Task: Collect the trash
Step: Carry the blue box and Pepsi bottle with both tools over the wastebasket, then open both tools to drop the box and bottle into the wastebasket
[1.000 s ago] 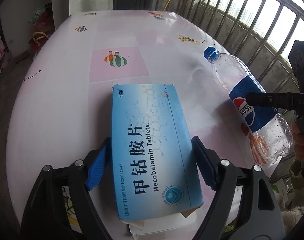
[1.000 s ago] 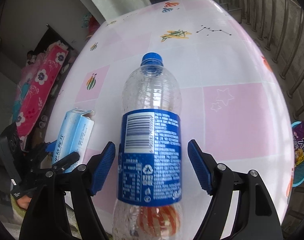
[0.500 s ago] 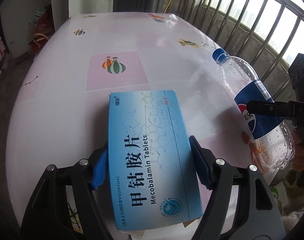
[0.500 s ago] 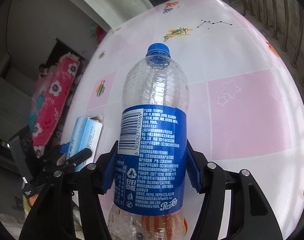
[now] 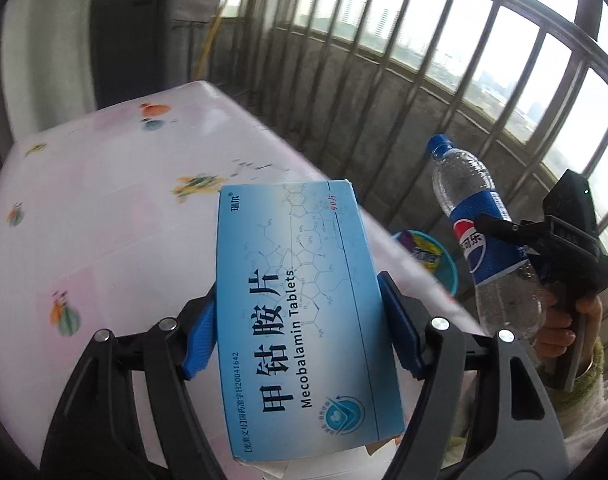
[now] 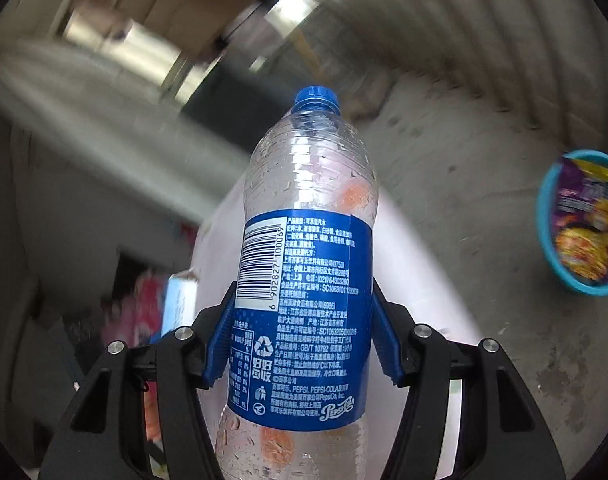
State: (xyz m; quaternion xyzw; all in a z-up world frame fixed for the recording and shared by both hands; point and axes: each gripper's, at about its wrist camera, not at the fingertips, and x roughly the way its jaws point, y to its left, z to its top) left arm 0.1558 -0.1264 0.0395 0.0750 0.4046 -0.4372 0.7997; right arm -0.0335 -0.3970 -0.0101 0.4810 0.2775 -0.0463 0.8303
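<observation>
My left gripper (image 5: pixel 299 332) is shut on a blue Mecobalamin tablet box (image 5: pixel 304 312) and holds it lifted above the table (image 5: pixel 103 208). My right gripper (image 6: pixel 299 340) is shut on an empty Pepsi bottle (image 6: pixel 304 280) with a blue cap, held nearly upright in the air. The bottle (image 5: pixel 488 240) and the right gripper (image 5: pixel 552 240) also show at the right of the left wrist view, beyond the table edge. A teal bin (image 6: pixel 580 224) with snack wrappers inside sits on the floor at the right; it also shows in the left wrist view (image 5: pixel 436 260) past the table edge.
The table carries a pink and white patterned cloth. A metal balcony railing (image 5: pixel 444 60) and low concrete wall run behind it. The concrete floor (image 6: pixel 464 200) lies around the bin. The right wrist view is motion-blurred.
Both grippers closed on their items and lifted them off the table. The box and bottle tilted upward, and the bin on the floor came into view.
</observation>
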